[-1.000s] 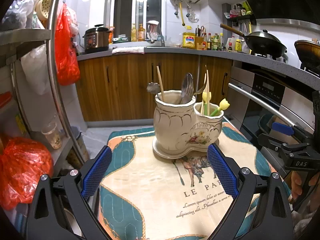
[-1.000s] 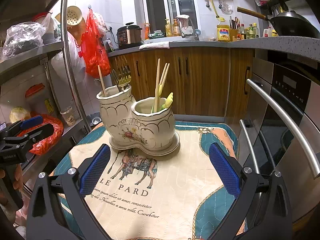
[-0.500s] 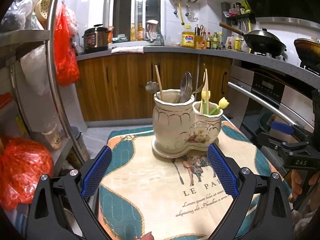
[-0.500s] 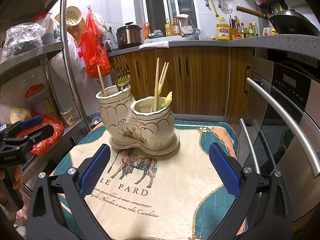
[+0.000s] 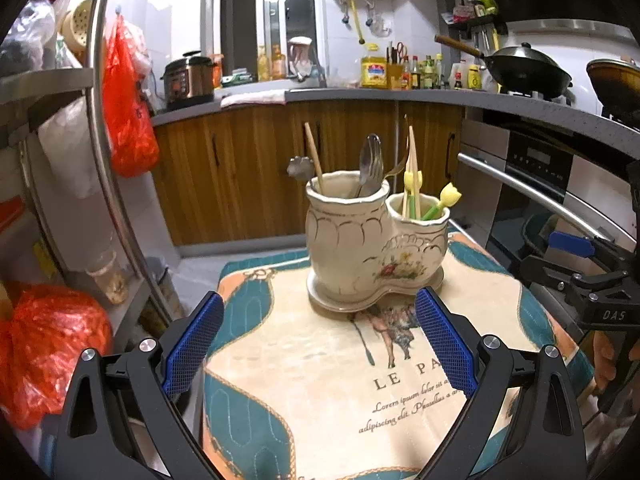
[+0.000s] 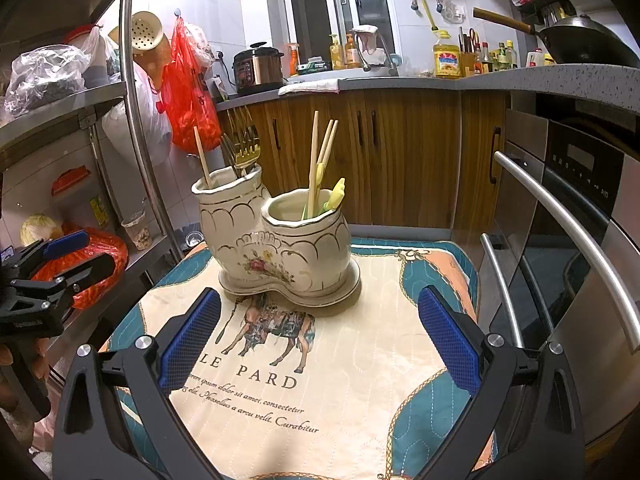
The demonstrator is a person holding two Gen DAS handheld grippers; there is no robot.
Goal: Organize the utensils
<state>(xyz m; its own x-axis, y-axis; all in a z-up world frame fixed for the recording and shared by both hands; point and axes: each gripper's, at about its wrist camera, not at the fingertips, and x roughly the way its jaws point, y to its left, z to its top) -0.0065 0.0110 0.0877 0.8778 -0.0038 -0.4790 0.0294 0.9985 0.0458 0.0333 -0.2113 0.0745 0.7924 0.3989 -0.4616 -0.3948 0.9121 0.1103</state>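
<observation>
Left hand-held gripper (image 5: 316, 340): fingers staying wide apart, holding nothing.
Right hand-held gripper (image 6: 320, 338): also spread apart, holding nothing.
Cream two-cup ceramic utensil holder (image 5: 372, 248): sitting just ahead, between both grippers' fingers, on the horse-print cloth (image 6: 320, 380).

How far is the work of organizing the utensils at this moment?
Looks nearly or fully done: forks and spoons stand in the taller cup of the ceramic holder, chopsticks in the lower cup. In hand: nothing; the left gripper and right gripper are both open and empty. Left: no loose utensil shows on the horse-print mat.
</observation>
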